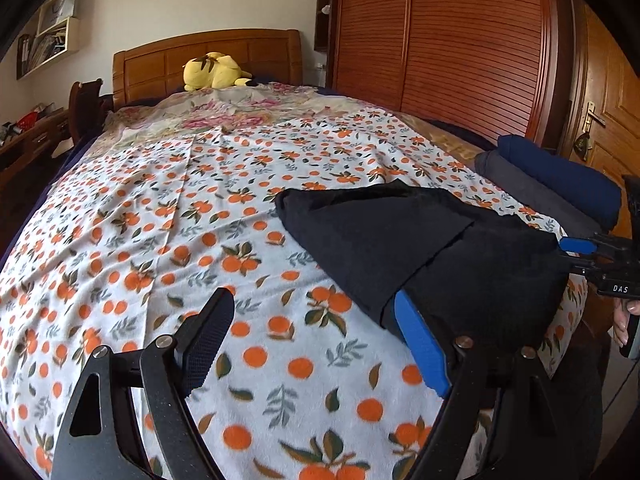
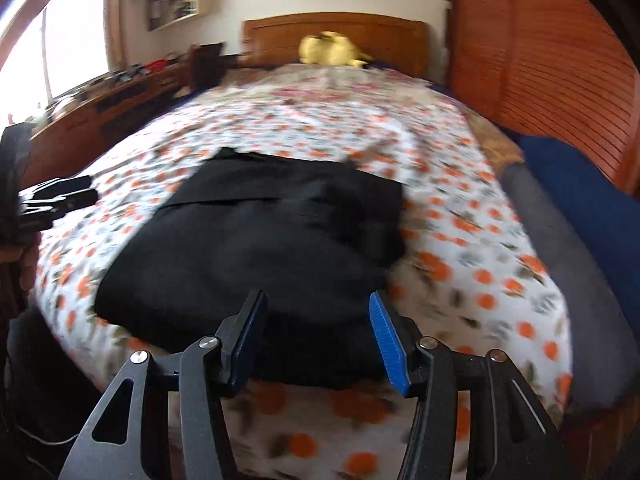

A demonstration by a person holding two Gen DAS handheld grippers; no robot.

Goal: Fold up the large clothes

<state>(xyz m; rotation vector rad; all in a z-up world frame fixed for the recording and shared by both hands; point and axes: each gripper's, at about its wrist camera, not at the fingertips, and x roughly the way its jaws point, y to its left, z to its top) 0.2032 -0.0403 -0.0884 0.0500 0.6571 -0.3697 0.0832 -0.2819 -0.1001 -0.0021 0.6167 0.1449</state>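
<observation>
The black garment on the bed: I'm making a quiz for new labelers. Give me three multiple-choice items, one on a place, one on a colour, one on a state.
1. Where does the black garment lie?
A. on the orange-print blanket
B. on the wooden headboard
C. on the wall shelf

2. What colour is the plush toy by the headboard?
A. red
B. yellow
C. green

3. How stands the left gripper?
A. open, nothing between its pads
B. shut on the plush toy
C. shut on the blue folded cloth

Answers: 1 A, the garment rests on the orange-print blanket. 2 B, the plush toy is yellow. 3 A, the left gripper shows a wide gap with only blanket in it; the garment drapes over the outside of one finger.
</observation>
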